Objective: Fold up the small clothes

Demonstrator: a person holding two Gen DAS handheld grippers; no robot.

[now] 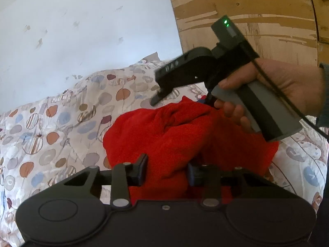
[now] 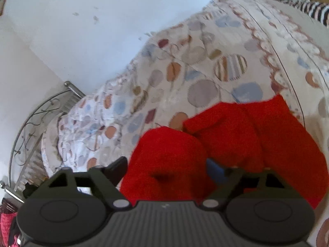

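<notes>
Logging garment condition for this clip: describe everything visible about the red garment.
The red garment is fuzzy, fleece-like fabric, bunched and rumpled, not flat, lying on the patterned bedspread. Its near part lies between the fingers of the left claw. The right claw hangs above its far edge. No sleeves or openings are clear.

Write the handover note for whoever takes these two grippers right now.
Left gripper: closed on a bunch of the red garment at its near edge.
Right gripper: jaws open, holding nothing, hovering over the garment's far side.
Garment: crumpled in a heap on the patterned bedspread.
Done: no neat fold is visible yet.
Left: take hold with the right gripper, spread the garment flat, then fold it.
</notes>
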